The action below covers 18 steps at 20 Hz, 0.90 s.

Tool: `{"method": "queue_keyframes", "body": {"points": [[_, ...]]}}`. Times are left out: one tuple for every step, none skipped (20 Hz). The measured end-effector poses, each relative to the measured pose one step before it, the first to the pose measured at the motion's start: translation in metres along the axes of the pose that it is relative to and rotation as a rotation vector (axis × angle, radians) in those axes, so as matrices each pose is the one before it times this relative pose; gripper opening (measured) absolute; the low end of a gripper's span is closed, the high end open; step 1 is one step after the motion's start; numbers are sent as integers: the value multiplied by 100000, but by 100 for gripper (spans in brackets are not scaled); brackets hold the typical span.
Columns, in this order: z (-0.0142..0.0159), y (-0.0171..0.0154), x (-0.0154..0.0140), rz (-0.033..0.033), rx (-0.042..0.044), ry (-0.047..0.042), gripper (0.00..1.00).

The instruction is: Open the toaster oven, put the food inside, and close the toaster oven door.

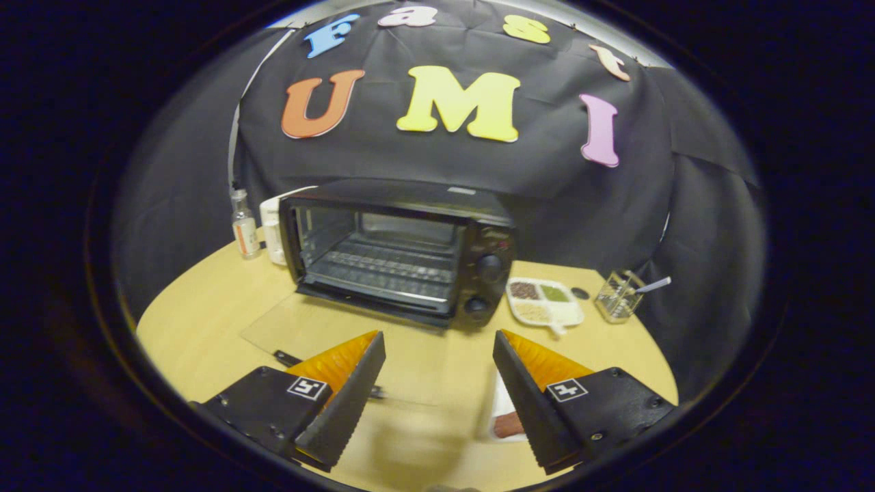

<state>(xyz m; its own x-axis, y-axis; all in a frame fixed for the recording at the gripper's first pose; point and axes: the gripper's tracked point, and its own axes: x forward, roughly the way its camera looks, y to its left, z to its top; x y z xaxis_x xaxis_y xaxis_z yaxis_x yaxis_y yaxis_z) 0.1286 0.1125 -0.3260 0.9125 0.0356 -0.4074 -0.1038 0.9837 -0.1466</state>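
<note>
Fingers of the tool (439, 336) stood wide apart, holding nothing, with bare wood of the table (205, 328) showing between them. Tucked just behind the right finger lay a small white plate (501, 410) carrying a reddish-brown sausage (508, 426), mostly hidden by that finger. Ahead of the fingers, the glass door (328, 335) of the toaster oven (403, 249) lay dropped fully open and flat against the table, its dark handle (290, 358) reaching back to the left finger's tip. Beyond the door, the black oven sat with its cavity exposed, a wire rack (383, 273) visible inside and two round knobs (489, 268) stacked on its right panel. Just to the right of the oven rested a white divided dish (545, 301) with brown, green and pale contents in separate sections, a small dark disc (580, 293) beside it, and further right a clear container (617, 296) with a white-handled utensil (653, 285) leaning out. To the left of the oven stood a small clear bottle (244, 232) and, touching the oven's corner, a white jar (274, 232).
</note>
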Motion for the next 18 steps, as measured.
{"method": "queue_keyframes", "body": {"points": [[120,-2767,278,-1179,-571,619,100],[-199,-2657,423,-481,514,980,100],[-344,-2595,289,-539,994,1574,100],[-565,-2384,220,-82,1531,1820,100],[-531,-1872,210,821,2240,1905,100],[-832,-1290,87,2358,2333,2619,100],[-801,-667,50,3636,2425,2226,100],[-941,-128,97,5142,2778,2433,100],[-872,375,-19,5771,2836,2938,99],[-1278,371,69,5294,3455,2999,95],[-934,530,32,5454,3672,2984,94],[-1156,585,174,4353,4185,3528,92],[-1107,284,143,3370,4351,3897,88],[-991,370,361,4023,4235,3416,82],[-834,402,377,3746,4309,2981,79],[-840,53,308,2344,4302,2774,70],[-780,-252,412,1536,4536,3672,63],[-618,287,364,3383,6567,2904,49]]}}
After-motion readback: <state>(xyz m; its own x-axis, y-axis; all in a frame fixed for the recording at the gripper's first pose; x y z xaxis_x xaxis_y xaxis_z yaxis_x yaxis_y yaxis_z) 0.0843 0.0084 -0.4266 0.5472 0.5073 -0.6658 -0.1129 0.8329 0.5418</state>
